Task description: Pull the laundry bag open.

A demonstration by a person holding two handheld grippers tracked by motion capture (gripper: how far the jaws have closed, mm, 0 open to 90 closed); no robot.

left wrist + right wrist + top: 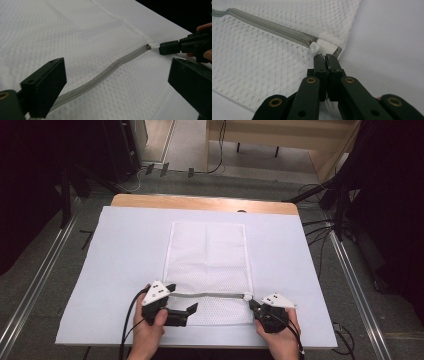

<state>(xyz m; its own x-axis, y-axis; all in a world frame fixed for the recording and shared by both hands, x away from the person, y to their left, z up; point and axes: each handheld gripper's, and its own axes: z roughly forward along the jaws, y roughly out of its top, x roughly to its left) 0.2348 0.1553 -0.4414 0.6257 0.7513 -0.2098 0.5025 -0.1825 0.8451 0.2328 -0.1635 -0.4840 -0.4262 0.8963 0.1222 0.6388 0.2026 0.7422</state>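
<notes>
White mesh laundry bag (207, 270) lies flat in the middle of the surface (120, 270), on a white sheet cover; wooden edge of the surface shows at the far side. Grey zipper (210, 295) runs across the bag's near end, closed along the visible length, slightly wavy. White zipper pull (315, 48) sits at the right end of the zipper, by the bag's corner seam.

Right tongs (325, 58) pressed together, tips right at the pull; something white looks pinched between them, hard to tell exactly what. Seen from the left gripper view the right tongs (162, 48) meet the pull at the zipper end.

Left tongs (182, 307) spread wide, nothing between them, over the bag's near left part just below the zipper's left end.

Nothing lies on the bag between the two tongs. Cables and dark stands on the floor around the surface, well apart from the bag.
</notes>
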